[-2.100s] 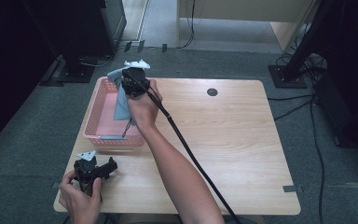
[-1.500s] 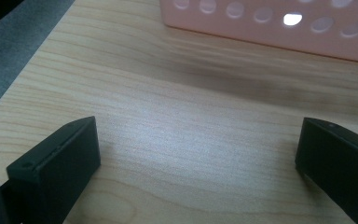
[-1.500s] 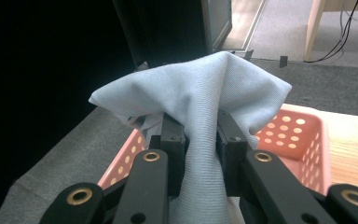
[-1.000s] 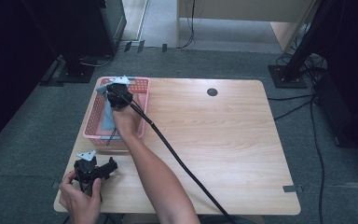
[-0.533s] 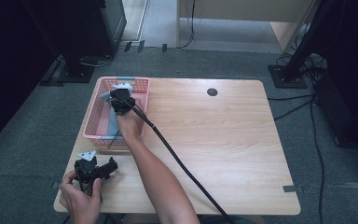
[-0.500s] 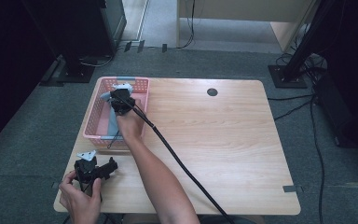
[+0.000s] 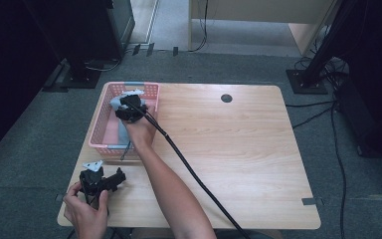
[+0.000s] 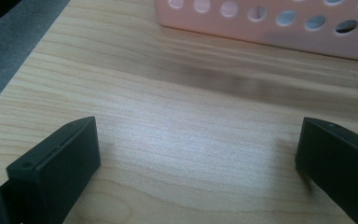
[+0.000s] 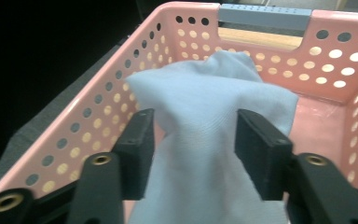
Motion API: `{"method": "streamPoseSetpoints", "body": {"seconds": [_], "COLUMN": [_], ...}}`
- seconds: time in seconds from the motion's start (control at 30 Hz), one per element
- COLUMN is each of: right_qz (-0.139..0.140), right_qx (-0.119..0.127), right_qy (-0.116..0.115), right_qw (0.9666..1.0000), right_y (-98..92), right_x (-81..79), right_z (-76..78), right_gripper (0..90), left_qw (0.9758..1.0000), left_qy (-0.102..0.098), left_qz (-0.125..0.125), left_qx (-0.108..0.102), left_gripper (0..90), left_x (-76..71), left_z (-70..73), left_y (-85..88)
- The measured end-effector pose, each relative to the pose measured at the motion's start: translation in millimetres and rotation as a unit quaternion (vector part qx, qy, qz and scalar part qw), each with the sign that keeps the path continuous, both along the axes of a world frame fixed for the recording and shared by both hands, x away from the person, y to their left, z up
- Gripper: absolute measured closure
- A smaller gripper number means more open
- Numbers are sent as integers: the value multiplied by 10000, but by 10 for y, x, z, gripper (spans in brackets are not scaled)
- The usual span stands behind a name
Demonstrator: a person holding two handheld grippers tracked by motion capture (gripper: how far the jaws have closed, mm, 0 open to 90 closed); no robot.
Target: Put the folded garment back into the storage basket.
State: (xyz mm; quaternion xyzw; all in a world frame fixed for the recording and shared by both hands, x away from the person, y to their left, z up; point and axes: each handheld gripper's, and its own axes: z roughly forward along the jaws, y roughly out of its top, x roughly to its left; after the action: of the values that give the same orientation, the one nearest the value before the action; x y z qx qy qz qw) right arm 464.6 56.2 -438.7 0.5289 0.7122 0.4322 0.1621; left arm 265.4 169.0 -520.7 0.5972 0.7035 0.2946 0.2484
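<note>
Right gripper grasping a blue cloth inside the pink basket.
Left gripper released, bare table between its fingers.

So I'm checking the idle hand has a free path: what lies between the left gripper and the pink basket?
Bare wooden table. In the left gripper view, the open left gripper faces the pink basket across it.

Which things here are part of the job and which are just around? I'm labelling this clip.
In the job:
- light blue cloth, between the right gripper's jaws
- pink basket holding it

Just around:
- left gripper, open over the bare table
- black floor cables
</note>
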Motion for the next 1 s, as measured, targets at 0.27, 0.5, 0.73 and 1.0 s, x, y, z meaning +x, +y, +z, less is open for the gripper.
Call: {"method": "streamPoseSetpoints", "body": {"seconds": [0.27,0.5,0.73,1.0], "right_qz": [263,296,352,211], "right_qx": [-202,-192,0,60], "right_qy": [-265,-172,-244,-283], "right_qw": [9991,9992,9991,9994], "right_y": [5,-34,-67,-163], "right_x": [-21,-28,-80,-111], "right_z": [29,66,165,266], "right_gripper": [166,0,1,0], "left_qw": [10000,10000,10000,10000], "left_qy": [-2,-4,4,1], "left_qz": [-7,-10,-15,-17], "left_qx": [1,-2,3,3], "left_gripper": [0,0,0,0], "left_x": [1,2,1,2], "left_z": [0,-1,0,0], "left_y": [-4,-8,-7,-9]}}
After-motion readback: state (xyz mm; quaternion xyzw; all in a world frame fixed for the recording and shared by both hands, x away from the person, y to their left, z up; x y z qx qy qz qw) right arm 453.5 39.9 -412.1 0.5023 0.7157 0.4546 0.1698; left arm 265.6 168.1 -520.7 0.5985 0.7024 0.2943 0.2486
